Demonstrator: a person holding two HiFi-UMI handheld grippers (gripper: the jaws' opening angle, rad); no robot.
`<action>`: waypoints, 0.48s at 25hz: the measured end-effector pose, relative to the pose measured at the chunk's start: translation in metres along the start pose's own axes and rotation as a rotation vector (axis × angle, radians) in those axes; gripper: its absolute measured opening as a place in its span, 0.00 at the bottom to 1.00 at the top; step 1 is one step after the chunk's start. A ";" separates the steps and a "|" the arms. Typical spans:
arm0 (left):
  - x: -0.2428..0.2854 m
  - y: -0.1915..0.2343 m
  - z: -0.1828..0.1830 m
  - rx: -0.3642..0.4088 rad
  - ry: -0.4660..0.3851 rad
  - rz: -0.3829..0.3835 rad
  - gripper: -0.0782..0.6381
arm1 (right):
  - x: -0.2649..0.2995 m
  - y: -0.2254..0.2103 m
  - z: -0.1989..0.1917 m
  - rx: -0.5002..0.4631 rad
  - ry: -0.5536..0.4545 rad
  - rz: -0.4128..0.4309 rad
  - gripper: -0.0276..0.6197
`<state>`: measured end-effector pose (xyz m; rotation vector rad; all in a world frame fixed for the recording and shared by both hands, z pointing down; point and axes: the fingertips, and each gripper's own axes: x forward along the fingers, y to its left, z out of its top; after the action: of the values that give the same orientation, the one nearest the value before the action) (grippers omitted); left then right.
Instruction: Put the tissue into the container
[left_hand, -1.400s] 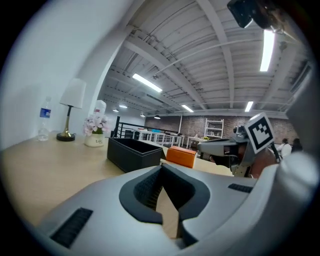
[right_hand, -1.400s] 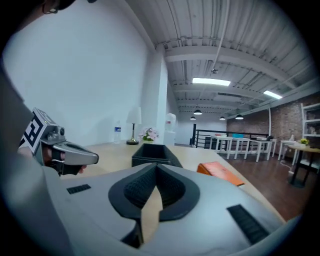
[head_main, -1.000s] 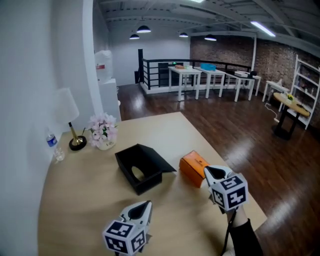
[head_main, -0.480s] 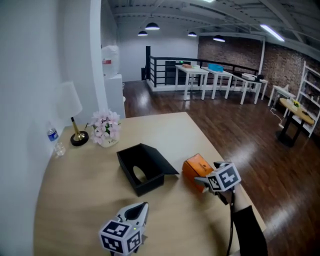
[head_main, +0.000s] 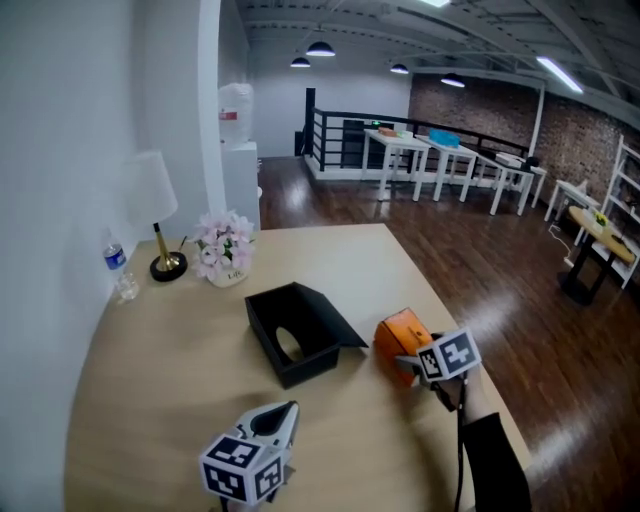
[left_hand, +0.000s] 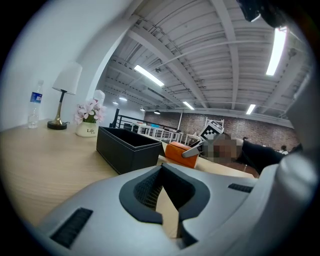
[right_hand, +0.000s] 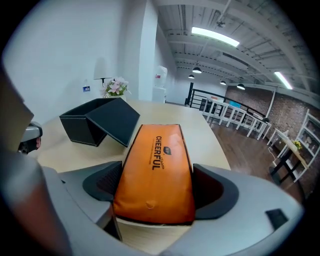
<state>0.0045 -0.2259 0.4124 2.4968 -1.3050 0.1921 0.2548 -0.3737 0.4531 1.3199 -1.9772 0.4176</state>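
Tissue pack (right_hand: 155, 160) lay on the desk (head_main: 160, 380) between the jaws of the right tool (right_hand: 157, 186), outside the black container (head_main: 312, 364).
The right tool's jaws stood wide, one along each long side of the orange pack, their dark pads pressed against it. The left tool (left_hand: 167, 200) was closed to a narrow slit with nothing in it, hovering low over the desk nearer the person. Only the right gripper view showed the word CHEERFUL printed along the pack's top, with the container just beyond and to the left, its flap hanging open. The head view alone took in both tools at once, plus a lamp (head_main: 160, 215), a water bottle (head_main: 118, 268) and a pot of flowers (head_main: 224, 250) by the wall.
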 end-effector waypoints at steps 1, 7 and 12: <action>-0.002 0.001 0.000 -0.003 -0.001 0.001 0.11 | 0.000 0.000 0.000 0.001 -0.005 -0.005 0.74; -0.016 0.003 0.004 -0.010 -0.025 0.004 0.11 | -0.006 -0.002 0.004 0.036 -0.043 -0.029 0.63; -0.029 0.005 0.005 -0.008 -0.041 0.006 0.11 | -0.038 0.000 0.025 0.037 -0.128 -0.037 0.63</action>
<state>-0.0168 -0.2080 0.4009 2.5034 -1.3264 0.1370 0.2533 -0.3635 0.4086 1.4357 -2.0550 0.3618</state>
